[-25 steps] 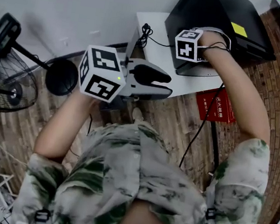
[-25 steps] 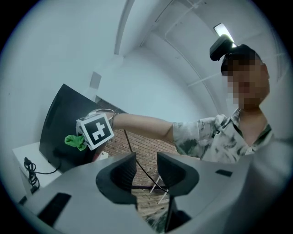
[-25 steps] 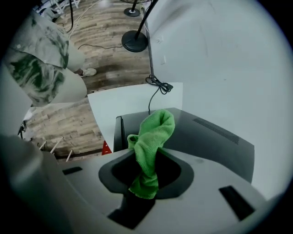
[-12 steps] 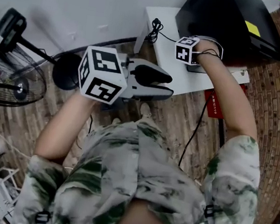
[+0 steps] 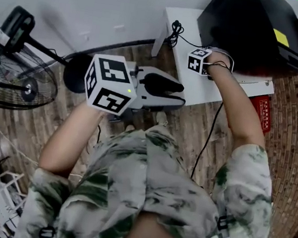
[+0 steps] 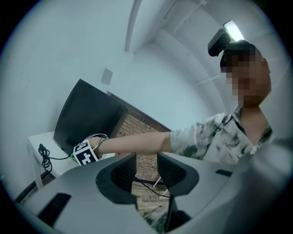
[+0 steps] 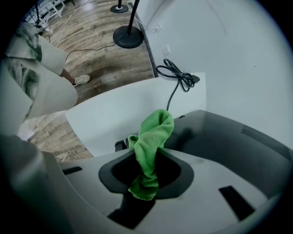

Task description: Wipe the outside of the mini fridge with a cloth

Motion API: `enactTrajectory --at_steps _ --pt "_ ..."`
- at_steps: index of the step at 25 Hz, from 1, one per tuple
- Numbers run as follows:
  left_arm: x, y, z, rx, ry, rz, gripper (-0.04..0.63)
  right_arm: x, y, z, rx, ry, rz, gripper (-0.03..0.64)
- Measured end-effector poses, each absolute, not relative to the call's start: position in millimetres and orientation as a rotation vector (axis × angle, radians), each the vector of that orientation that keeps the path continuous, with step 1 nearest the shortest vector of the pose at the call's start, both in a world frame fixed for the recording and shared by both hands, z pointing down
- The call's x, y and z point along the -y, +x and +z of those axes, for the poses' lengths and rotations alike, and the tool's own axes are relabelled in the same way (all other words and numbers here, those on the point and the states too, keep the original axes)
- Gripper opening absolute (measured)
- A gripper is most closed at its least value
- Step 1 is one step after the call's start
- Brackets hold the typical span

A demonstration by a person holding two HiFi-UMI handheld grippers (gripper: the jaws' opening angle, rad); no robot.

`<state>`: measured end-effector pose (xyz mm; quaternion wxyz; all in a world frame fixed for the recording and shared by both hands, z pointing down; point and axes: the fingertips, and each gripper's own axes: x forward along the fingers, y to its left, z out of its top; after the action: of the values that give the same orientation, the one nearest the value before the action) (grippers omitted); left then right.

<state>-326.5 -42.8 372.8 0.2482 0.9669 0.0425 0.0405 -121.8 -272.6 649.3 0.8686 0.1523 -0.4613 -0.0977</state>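
Black box-shaped mini fridge [image 5: 253, 31] stands on a white flat-topped bench [image 5: 182, 49] against the pale wall, and the move ahead turns on how its nearest wall lies to the right claw [image 7: 147, 164]. That smooth dark face sits just ahead of the claw and slightly to its right, low down near the bench top. The right claw is clamped on a green terry cloth [image 7: 153, 135], a soft, nubbly bunch whose free end stands up out of the jaws and leans toward the fridge. Whether it already touches the wall I cannot tell. The left claw [image 6: 146, 171] is held back by the person's chest, well apart from the fridge, with its jaws apart and nothing between them, so the right hand is plainly the nearer one. A black coiled power cord [image 7: 181, 75] lies on the bench just beside the fridge, in the way of any sweep along that side. I judge the fridge's hard, slick skin should let the cloth glide easily.
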Motion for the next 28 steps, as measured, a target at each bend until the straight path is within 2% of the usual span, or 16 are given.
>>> enactTrajectory --at_steps 7,20,28 --pt "41 -336 366 -0.112 2.657 0.075 0.153 285 -143 599 1.008 0.357 -0.239 0.106" --pt "32 -325 337 -0.197 2.702 0.008 0.153 367 -189 347 1.059 0.714 -0.485 0.106" --pt "24 -323 343 -0.196 2.689 0.025 0.153 398 -161 341 0.905 0.805 -0.464 0.105"
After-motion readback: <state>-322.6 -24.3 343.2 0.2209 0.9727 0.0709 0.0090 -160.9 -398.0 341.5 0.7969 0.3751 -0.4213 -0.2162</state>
